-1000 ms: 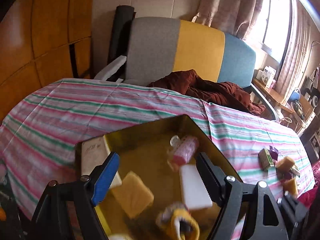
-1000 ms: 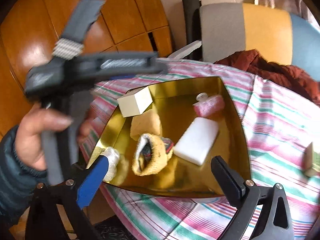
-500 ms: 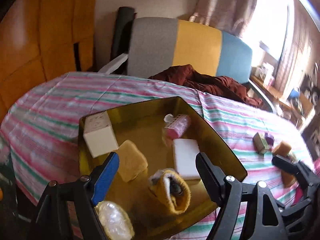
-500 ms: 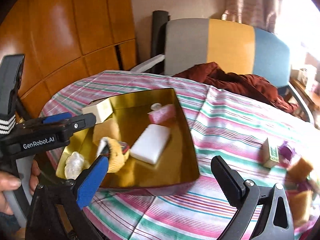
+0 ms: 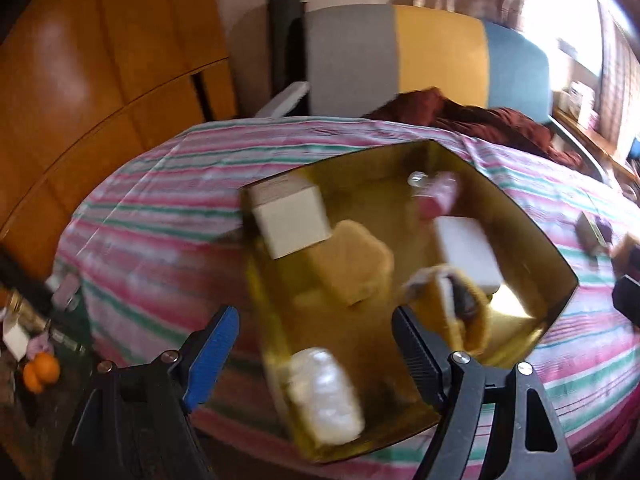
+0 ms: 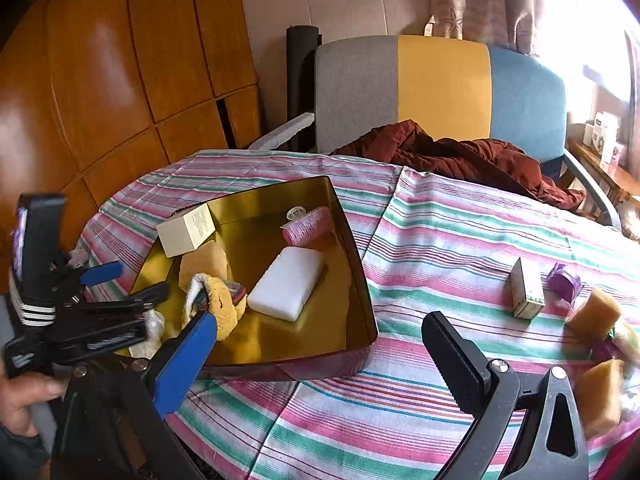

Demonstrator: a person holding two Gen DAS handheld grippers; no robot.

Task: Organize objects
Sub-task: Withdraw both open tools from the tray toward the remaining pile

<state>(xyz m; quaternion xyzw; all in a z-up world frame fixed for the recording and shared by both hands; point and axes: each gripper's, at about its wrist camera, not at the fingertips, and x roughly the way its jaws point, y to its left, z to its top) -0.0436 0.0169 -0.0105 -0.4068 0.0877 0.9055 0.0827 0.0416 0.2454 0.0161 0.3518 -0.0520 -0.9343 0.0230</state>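
Both grippers have their fingers spread wide and hold nothing. Seen from the right wrist camera, the right gripper (image 6: 320, 354) hovers over the near edge of a table with a striped cloth (image 6: 440, 248), one blue finger and one black finger apart. To its left, the left gripper (image 6: 120, 288) sits at the left edge of the table, gripped by a hand (image 6: 20, 404), its fingers reaching over the near left corner of a gold tray (image 6: 356, 264).

The tray rests on the left half of the table. Inside it: a cream box (image 6: 186, 230) propped in the far left corner, a pink bottle (image 6: 308, 220) lying near the far wall, a white block (image 6: 286, 282) in the middle, a yellow sponge (image 6: 202, 262) beside the box, a yellow sock (image 6: 220, 308) near the front, and a clear wrapped bundle (image 5: 326, 394) in the near left corner.

Outside the tray, near the right edge of the table, lie a small carton (image 6: 526, 294), a purple object (image 6: 564, 282) and two orange sponges (image 6: 594, 314).

A three-coloured chair (image 6: 440, 88) stands beyond the far edge, with a dark red garment (image 6: 460, 156) draped on its seat. The left wrist view is blurred.
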